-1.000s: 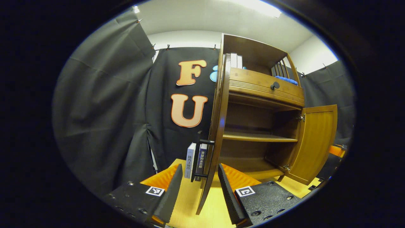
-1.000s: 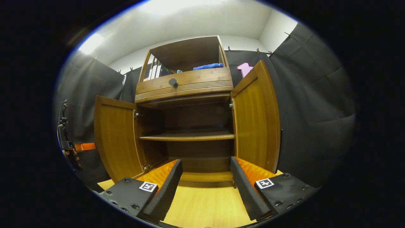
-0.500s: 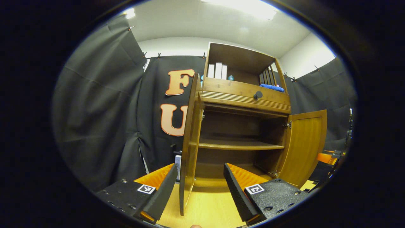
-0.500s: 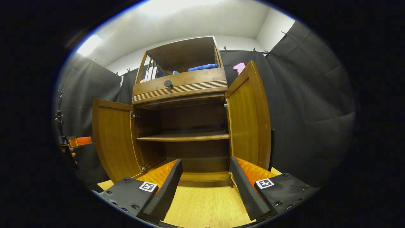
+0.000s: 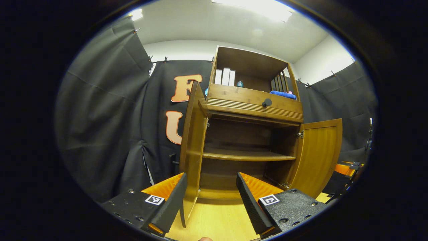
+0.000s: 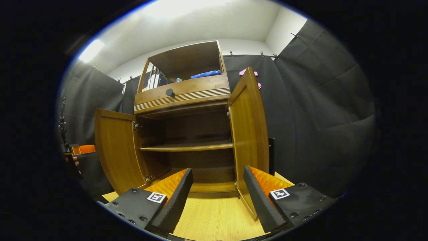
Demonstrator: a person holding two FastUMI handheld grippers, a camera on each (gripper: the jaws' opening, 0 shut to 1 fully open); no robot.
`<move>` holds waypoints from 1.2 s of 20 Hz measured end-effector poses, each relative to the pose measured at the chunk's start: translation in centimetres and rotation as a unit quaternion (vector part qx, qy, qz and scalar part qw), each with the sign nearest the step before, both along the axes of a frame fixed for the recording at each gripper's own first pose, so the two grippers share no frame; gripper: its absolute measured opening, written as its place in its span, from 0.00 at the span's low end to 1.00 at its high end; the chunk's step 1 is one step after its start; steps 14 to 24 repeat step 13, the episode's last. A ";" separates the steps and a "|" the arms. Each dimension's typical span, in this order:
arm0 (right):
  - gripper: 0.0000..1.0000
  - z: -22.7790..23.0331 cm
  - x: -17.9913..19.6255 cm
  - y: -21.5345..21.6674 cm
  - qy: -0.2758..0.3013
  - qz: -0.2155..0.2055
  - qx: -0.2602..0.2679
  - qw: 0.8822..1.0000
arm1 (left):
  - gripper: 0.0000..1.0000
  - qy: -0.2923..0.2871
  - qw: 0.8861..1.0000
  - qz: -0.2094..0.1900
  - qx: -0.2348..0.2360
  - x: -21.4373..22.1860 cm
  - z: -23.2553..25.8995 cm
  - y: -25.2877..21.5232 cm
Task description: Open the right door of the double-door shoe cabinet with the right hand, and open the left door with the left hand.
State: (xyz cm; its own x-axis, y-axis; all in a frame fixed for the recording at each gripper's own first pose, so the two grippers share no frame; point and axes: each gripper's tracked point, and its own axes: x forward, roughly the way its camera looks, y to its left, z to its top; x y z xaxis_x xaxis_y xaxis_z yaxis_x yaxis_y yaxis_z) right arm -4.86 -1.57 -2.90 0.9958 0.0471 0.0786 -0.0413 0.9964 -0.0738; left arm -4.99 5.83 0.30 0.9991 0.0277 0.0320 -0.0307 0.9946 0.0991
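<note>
shoe cabinet (image 6: 187, 97) | left door (image 5: 192, 147) open | right door (image 6: 249, 134) open

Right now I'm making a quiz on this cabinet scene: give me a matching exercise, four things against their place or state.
Things:
1. blue cloth
2. round knob
3. left door
4. middle shelf

Places or states:
A. on the drawer front
B. bare, inside the cabinet
C. in the open top compartment
D. swung open

Pairs: 1-C, 2-A, 3-D, 4-B

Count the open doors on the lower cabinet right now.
2. The left door is swung out at the cabinet's left side; the right door stands open at the right side. The drawer above is closed.
</note>
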 end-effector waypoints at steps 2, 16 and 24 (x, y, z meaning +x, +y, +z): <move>0.98 0.1 -0.4 -0.3 -0.002 -0.001 0.001 1.000 | 0.84 0.001 1.000 -0.005 -0.001 0.1 0.0 -0.5; 0.98 0.4 -0.9 -1.9 -0.008 -0.009 0.007 1.000 | 0.84 0.001 1.000 -0.016 0.002 0.1 0.4 -2.4; 0.98 0.4 -0.9 -1.9 -0.008 -0.009 0.007 1.000 | 0.84 0.001 1.000 -0.016 0.002 0.1 0.4 -2.4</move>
